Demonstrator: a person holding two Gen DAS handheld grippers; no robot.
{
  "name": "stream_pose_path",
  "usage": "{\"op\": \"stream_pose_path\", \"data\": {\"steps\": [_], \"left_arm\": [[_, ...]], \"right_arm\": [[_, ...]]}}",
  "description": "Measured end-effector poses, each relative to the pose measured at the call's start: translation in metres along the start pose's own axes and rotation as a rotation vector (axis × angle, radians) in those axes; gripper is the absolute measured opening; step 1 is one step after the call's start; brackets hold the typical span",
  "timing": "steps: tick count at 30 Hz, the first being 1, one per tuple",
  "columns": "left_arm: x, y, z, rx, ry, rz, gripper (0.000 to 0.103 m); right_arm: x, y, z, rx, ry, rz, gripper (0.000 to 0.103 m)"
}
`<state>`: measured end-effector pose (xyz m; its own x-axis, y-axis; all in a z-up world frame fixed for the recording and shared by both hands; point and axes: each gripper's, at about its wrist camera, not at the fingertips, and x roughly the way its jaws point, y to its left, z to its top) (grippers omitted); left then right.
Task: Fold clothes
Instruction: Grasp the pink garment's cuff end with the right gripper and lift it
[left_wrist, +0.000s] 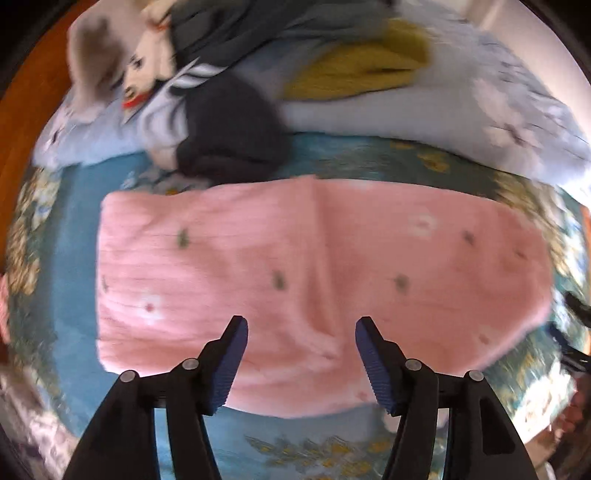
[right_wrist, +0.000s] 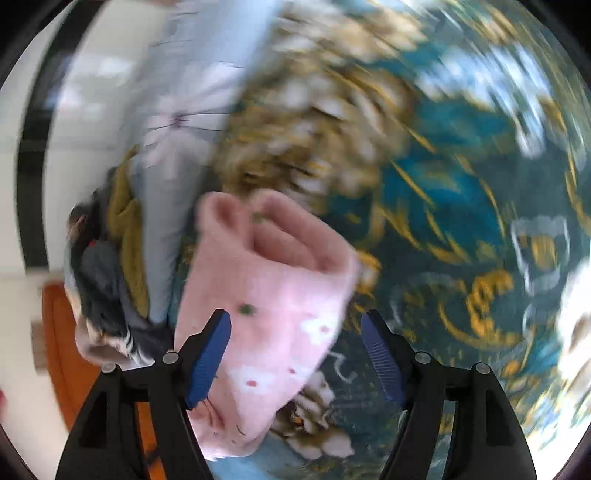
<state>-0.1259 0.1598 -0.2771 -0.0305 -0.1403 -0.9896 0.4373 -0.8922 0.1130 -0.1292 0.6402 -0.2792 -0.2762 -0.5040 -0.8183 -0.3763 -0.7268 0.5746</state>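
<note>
A pink knitted garment (left_wrist: 295, 273) with small flower dots lies folded into a wide rectangle on the teal floral bedspread (left_wrist: 74, 206). My left gripper (left_wrist: 301, 328) is open above its near edge, touching nothing. In the right wrist view the same pink garment (right_wrist: 273, 306) shows end-on, with its folded layers visible at the far end. My right gripper (right_wrist: 295, 321) is open over the garment's right side and holds nothing. Both views are blurred by motion.
A pile of unfolded clothes lies at the back: a dark navy piece (left_wrist: 232, 125), a mustard knit (left_wrist: 362, 62), a grey garment (left_wrist: 258, 26) and a white printed top (left_wrist: 147, 62). A pale blue floral pillow (left_wrist: 480, 110) lies behind. An orange wooden edge (left_wrist: 26, 99) shows at the left.
</note>
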Motion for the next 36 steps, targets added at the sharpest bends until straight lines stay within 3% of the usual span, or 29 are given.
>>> {"op": "stream_pose_path", "data": {"steps": [6, 12, 18, 27, 30, 34, 36], "left_arm": [[0.034, 0.011, 0.003, -0.018, 0.109, 0.079, 0.065], [0.049, 0.014, -0.018, -0.063, 0.173, 0.081, 0.065], [0.055, 0.017, -0.021, -0.092, 0.208, 0.075, 0.066], [0.065, 0.016, -0.018, -0.136, 0.246, 0.063, 0.067], [0.063, 0.015, -0.018, -0.142, 0.243, 0.056, 0.067], [0.059, 0.014, -0.021, -0.131, 0.240, 0.040, 0.067], [0.061, 0.014, -0.024, -0.124, 0.247, 0.041, 0.067]], "right_arm": [[0.004, 0.034, 0.031, -0.207, -0.004, -0.023, 0.074], [0.044, 0.044, 0.075, -0.302, 0.150, 0.039, 0.074], [0.057, 0.032, 0.068, -0.299, 0.282, 0.107, 0.074], [0.052, 0.014, 0.028, -0.280, 0.389, 0.154, 0.039], [0.050, 0.016, 0.032, -0.261, 0.360, 0.136, 0.015], [0.019, 0.017, 0.040, -0.242, 0.279, 0.245, 0.013], [0.005, 0.011, 0.040, -0.237, 0.258, 0.261, 0.013]]}}
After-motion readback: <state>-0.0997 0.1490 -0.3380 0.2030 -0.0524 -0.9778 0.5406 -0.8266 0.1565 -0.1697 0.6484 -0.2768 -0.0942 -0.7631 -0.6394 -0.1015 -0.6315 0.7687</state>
